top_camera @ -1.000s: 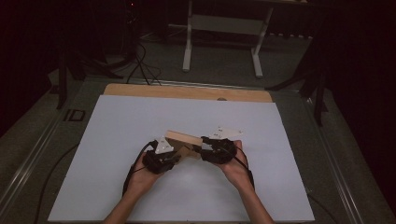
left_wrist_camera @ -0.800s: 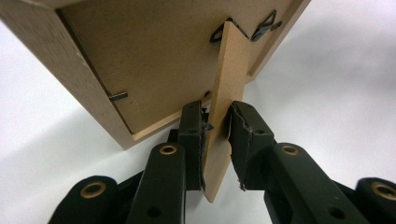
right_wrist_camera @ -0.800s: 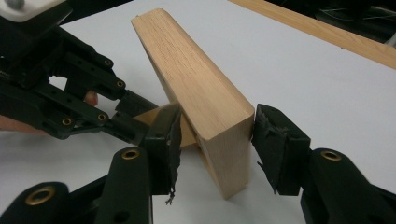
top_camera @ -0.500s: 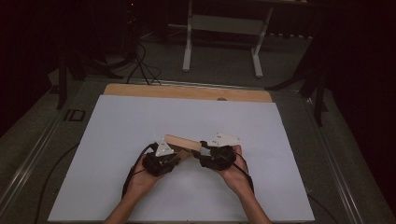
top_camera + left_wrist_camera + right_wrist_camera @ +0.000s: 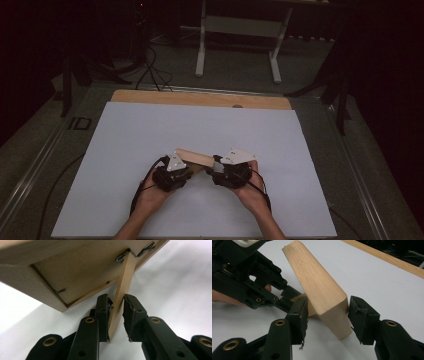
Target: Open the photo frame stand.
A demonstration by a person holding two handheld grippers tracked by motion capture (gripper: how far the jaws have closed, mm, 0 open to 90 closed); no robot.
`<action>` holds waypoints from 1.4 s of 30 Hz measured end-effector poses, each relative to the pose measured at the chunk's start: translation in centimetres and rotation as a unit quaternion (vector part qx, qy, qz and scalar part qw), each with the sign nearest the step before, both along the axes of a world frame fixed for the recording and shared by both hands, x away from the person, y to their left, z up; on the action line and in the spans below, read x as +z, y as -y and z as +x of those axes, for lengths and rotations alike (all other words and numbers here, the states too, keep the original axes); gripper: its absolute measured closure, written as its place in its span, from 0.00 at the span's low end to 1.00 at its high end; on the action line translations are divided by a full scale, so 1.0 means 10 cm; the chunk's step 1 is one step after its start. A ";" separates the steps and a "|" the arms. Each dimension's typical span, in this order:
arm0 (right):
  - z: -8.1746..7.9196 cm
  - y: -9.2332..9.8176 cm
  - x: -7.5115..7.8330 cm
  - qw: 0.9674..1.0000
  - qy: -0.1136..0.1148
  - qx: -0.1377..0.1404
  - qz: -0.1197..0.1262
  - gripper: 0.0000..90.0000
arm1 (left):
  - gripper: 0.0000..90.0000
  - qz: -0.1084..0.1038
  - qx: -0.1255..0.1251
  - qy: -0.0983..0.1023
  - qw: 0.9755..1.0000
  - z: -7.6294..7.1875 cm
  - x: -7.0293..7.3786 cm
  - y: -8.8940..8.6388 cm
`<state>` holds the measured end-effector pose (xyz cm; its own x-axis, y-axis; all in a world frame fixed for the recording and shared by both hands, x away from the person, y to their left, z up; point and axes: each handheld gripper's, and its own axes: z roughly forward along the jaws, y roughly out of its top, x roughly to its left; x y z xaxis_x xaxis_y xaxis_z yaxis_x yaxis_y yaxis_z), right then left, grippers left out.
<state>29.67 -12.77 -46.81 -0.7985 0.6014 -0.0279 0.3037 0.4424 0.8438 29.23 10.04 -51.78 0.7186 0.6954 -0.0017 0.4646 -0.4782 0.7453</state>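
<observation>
While tilted, pale wooden picture frame point(image 5: 322, 292), fold-out stand point(image 5: 122, 292), metal clips.

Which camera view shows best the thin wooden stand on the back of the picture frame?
The left gripper view: the stand runs from its metal hinge down between the left gripper pads, which pinch it. The right gripper view shows the frame's thick wooden edge, with a bit of the stand behind. The high view shows the frame small between both grippers.

Two bare forearms end in hands, each with a black gripper, the left gripper point(image 5: 172, 175) and right gripper point(image 5: 231, 171) alike: a pale grey three-cornered plate on top, a black cable trailing back, brass-ringed pivot holes along angular black arms, and blocky jaws with frayed black pads.
</observation>
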 end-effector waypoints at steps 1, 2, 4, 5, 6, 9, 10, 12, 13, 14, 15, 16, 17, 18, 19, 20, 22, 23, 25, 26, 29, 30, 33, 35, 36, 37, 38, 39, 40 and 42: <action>0.00 0.00 0.00 1.000 -0.001 0.000 0.001 0.55 | 0.83 0.001 0.000 0.001 1.000 0.00 0.00 0.00; -0.01 0.00 -0.01 1.000 -0.002 0.000 0.002 0.55 | 0.83 0.002 -0.001 0.001 1.000 -0.01 -0.01 0.00; -0.01 0.00 -0.01 1.000 -0.002 0.001 0.003 0.55 | 0.82 0.004 0.000 0.003 1.000 -0.01 -0.01 0.00; -0.01 0.00 -0.02 1.000 -0.002 0.001 0.004 0.55 | 0.82 0.004 0.001 0.004 1.000 -0.01 -0.01 0.00; -0.01 0.00 -0.02 1.000 -0.003 0.000 0.005 0.55 | 0.82 0.003 0.002 0.005 1.000 -0.01 -0.01 0.00; -0.01 0.01 -0.02 1.000 -0.007 0.000 0.007 0.54 | 0.80 -0.005 0.004 0.006 1.000 -0.02 0.01 -0.02; -0.01 0.01 -0.02 1.000 -0.008 0.000 0.008 0.53 | 0.78 -0.007 0.005 0.006 1.000 -0.03 0.01 -0.03; -0.01 0.01 -0.02 1.000 -0.010 0.004 0.008 0.50 | 0.76 -0.010 0.007 0.006 1.000 -0.03 0.02 -0.05; -0.01 0.01 -0.02 1.000 -0.012 0.006 0.007 0.49 | 0.75 -0.010 0.007 0.007 1.000 -0.04 0.02 -0.06; -0.02 0.01 -0.02 1.000 -0.013 0.007 0.007 0.48 | 0.74 -0.009 0.006 0.006 1.000 -0.04 0.03 -0.06; -0.02 0.01 -0.02 1.000 -0.012 0.009 0.007 0.48 | 0.74 -0.010 0.006 0.006 1.000 -0.05 0.03 -0.06; -0.02 0.02 -0.02 1.000 -0.013 0.010 0.008 0.47 | 0.73 -0.009 0.006 0.007 1.000 -0.05 0.03 -0.07; -0.03 0.02 -0.02 1.000 -0.012 0.011 0.008 0.46 | 0.73 -0.008 0.005 0.007 1.000 -0.06 0.03 -0.07; -0.03 0.02 -0.02 1.000 -0.012 0.010 0.009 0.45 | 0.73 -0.007 0.005 0.010 1.000 -0.07 0.04 -0.07; -0.03 0.03 -0.01 1.000 -0.012 0.011 0.010 0.44 | 0.72 -0.008 0.006 0.010 1.000 -0.07 0.04 -0.08; -0.03 0.03 -0.01 1.000 -0.012 0.013 0.011 0.43 | 0.72 -0.009 0.005 0.011 1.000 -0.08 0.05 -0.08; -0.04 0.04 0.00 1.000 -0.010 0.013 0.010 0.42 | 0.70 -0.010 0.004 0.010 1.000 -0.08 0.06 -0.10; -0.04 0.05 0.00 1.000 -0.011 0.013 0.012 0.42 | 0.70 -0.012 0.004 0.009 1.000 -0.08 0.06 -0.12; -0.04 0.06 0.01 1.000 -0.010 0.010 0.014 0.41 | 0.70 -0.018 0.007 0.010 1.000 -0.08 0.07 -0.15; -0.04 0.07 0.01 1.000 -0.010 0.010 0.016 0.41 | 0.70 -0.023 0.010 0.009 1.000 -0.09 0.08 -0.16; -0.06 0.10 0.02 1.000 -0.009 0.010 0.019 0.41 | 0.70 -0.029 0.010 0.013 0.999 -0.10 0.10 -0.19; -0.06 0.10 0.02 1.000 -0.008 0.010 0.020 0.41 | 0.70 -0.030 0.009 0.014 0.999 -0.11 0.11 -0.20; -0.06 0.13 0.04 1.000 -0.007 0.009 0.025 0.41 | 0.70 -0.033 0.009 0.014 0.999 -0.12 0.12 -0.22; -0.06 0.15 0.05 0.999 -0.006 0.011 0.029 0.41 | 0.70 -0.033 0.008 0.015 0.999 -0.13 0.13 -0.24; -0.06 0.15 0.05 0.999 -0.006 0.011 0.029 0.41 | 0.70 -0.033 0.008 0.015 0.999 -0.13 0.13 -0.24; -0.07 0.16 0.06 0.999 -0.006 0.012 0.030 0.41 | 0.70 -0.035 0.006 0.017 0.999 -0.15 0.14 -0.25; -0.07 0.18 0.07 0.999 -0.004 0.014 0.032 0.41 | 0.70 -0.034 0.005 0.017 0.999 -0.15 0.14 -0.25; -0.08 0.19 0.08 0.999 -0.002 0.014 0.034 0.41 | 0.70 -0.035 0.004 0.019 0.999 -0.16 0.15 -0.26; -0.08 0.20 0.09 0.999 -0.002 0.013 0.038 0.41 | 0.70 -0.035 0.003 0.019 0.999 -0.17 0.16 -0.27; -0.08 0.23 0.11 0.999 0.000 0.012 0.040 0.41 | 0.70 -0.038 0.005 0.021 0.999 -0.19 0.17 -0.29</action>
